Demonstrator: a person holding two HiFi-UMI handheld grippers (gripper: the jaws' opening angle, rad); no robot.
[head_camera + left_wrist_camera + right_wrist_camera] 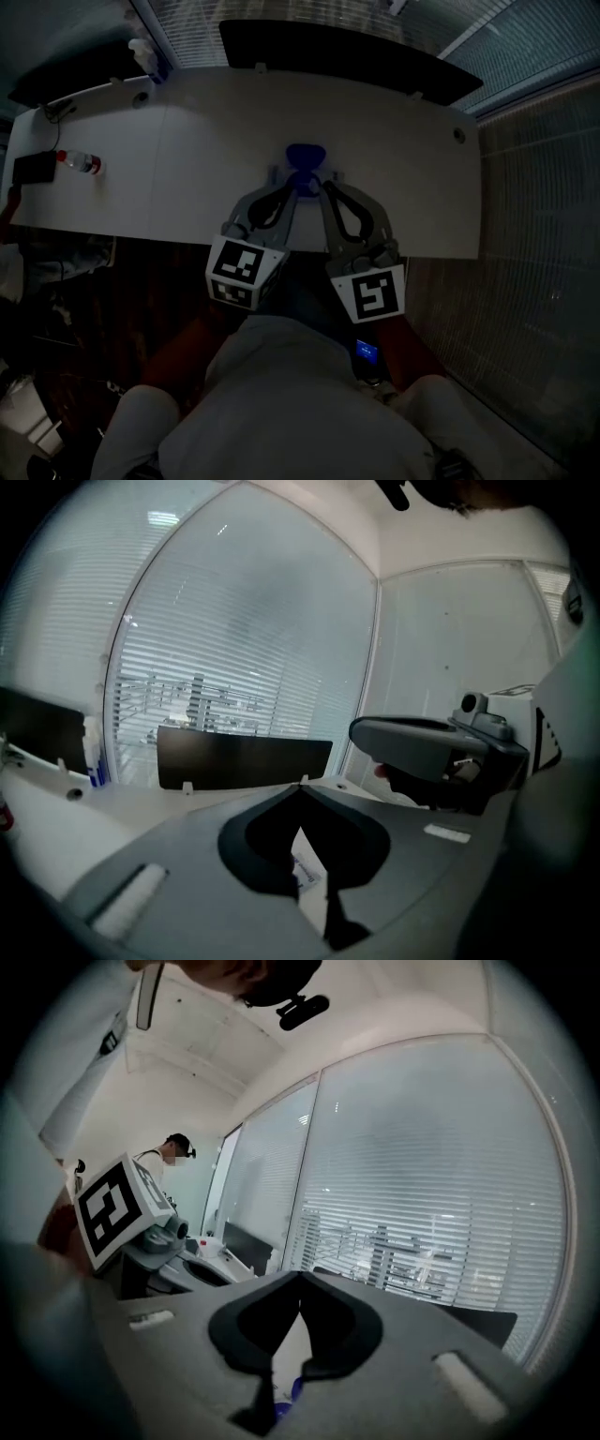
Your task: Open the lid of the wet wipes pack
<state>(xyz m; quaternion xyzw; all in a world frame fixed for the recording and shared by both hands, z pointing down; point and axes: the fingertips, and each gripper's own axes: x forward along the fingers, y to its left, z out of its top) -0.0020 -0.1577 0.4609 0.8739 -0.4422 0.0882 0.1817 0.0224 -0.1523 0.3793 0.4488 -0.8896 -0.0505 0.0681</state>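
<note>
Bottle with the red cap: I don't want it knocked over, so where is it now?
In the head view, the bottle sits at the left end of the white table, just right of a small black box.

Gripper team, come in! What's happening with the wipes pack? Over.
Left gripper shut, right gripper shut. Blue wipes pack on table past them; lid unclear. Bottle far left, not in the way.

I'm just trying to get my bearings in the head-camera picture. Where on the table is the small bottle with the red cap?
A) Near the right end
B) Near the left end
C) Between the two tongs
B: the bottle sits near the left end of the white table, next to a black box.
</note>
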